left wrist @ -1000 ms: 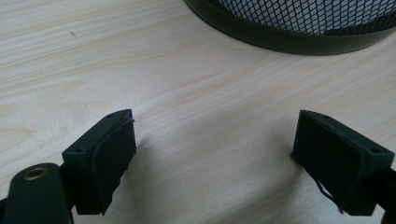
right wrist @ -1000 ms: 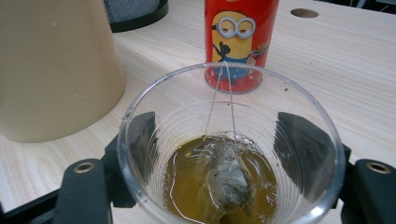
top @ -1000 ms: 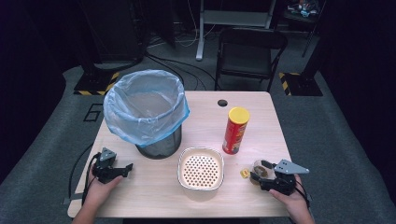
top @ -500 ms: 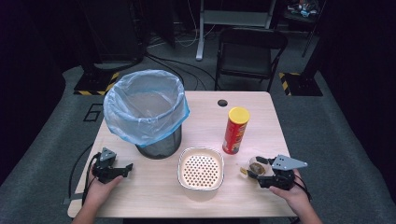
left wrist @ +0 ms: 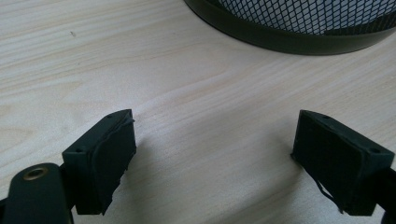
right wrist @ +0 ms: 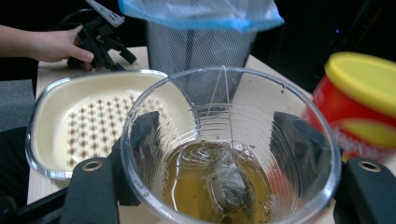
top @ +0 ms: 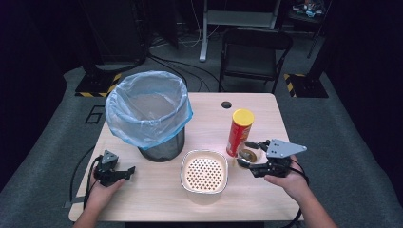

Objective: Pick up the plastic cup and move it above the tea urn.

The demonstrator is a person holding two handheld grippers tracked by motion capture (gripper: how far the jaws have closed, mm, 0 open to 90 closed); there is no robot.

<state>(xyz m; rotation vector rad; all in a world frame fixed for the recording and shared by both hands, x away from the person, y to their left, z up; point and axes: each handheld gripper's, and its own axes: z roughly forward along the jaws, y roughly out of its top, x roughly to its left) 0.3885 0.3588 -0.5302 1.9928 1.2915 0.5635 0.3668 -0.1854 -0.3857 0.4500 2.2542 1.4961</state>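
My right gripper is shut on a clear plastic cup, held off the table just in front of the red chips can. Its jaws have just been closing, with the cup between them. In the right gripper view the cup holds amber tea and a wet tea bag, its string running up over the rim. The black pads press on the cup's sides. My left gripper rests on the table at the front left, open with bare wood between its jaws.
A cream perforated strainer bowl sits at the front middle, just left of the cup. A mesh bin lined with a blue bag stands behind the left gripper; its base is close ahead. A black chair stands beyond the table.
My right gripper has risen from the table with the cup and moved left, toward the can and the strainer bowl. The left gripper has stayed where it was.
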